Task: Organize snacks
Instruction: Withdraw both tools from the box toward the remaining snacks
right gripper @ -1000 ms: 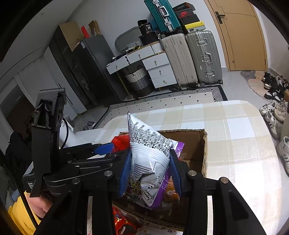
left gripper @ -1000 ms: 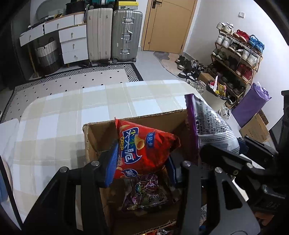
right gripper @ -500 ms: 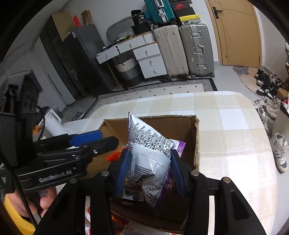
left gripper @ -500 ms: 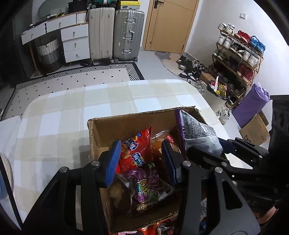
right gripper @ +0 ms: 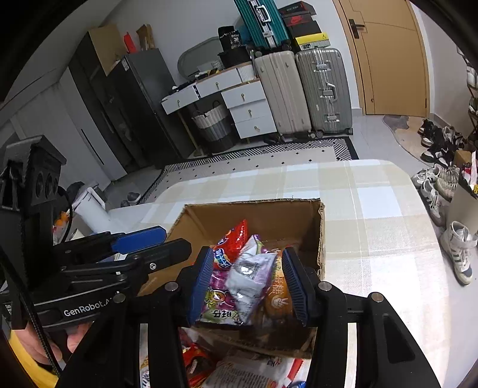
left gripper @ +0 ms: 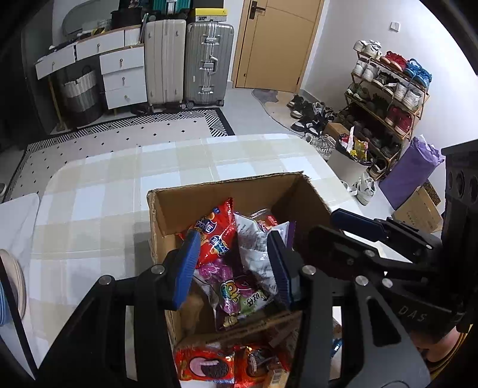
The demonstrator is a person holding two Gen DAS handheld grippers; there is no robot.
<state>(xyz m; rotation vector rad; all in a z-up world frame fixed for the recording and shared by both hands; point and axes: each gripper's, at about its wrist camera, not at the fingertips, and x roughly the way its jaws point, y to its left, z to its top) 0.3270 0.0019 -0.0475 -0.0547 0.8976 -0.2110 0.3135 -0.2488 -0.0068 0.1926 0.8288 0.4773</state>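
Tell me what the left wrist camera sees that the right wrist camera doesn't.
Only the left wrist view shows the loaded shoe rack, the purple bag and the cookie packs in front of the box. Only the right wrist view shows the dark cabinet and the teal suitcase. Both show the cardboard box holding the red chip bag and silver bag, the checked tablecloth, and both grippers' blue fingers.

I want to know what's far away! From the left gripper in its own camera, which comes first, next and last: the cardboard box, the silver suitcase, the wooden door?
1. cardboard box, right under the left gripper.
2. silver suitcase, across the rug.
3. wooden door, behind, to the right.
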